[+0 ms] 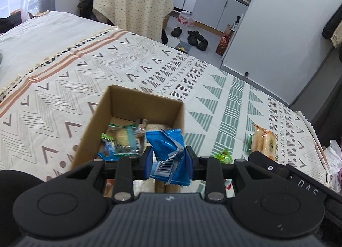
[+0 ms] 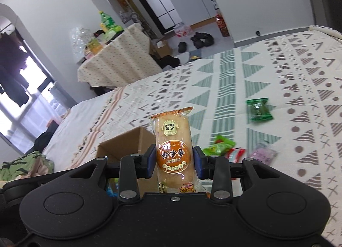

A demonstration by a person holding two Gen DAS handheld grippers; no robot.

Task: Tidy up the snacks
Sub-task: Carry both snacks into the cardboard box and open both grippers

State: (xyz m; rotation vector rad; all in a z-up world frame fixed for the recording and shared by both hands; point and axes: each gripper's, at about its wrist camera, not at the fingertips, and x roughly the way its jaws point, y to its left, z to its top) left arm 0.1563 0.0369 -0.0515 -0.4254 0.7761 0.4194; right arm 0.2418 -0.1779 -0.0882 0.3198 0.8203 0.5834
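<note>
My left gripper (image 1: 170, 159) is shut on a blue snack packet (image 1: 168, 155) and holds it over the near edge of an open cardboard box (image 1: 119, 106) on the bed. Several wrapped snacks (image 1: 121, 142) lie inside the box. My right gripper (image 2: 174, 159) is shut on an orange rice-cracker packet (image 2: 173, 148), held upright above the bed, just right of the box (image 2: 126, 144). That packet and the right gripper also show at the right of the left wrist view (image 1: 264, 140).
Loose snacks lie on the patterned bedspread (image 2: 277, 76): a dark green packet (image 2: 258, 110), a light green one (image 2: 220, 146), a red one (image 2: 235, 153) and a pale purple one (image 2: 264, 153). A cloth-covered table (image 1: 132, 1) stands beyond the bed. Shoes (image 1: 196, 37) lie on the floor.
</note>
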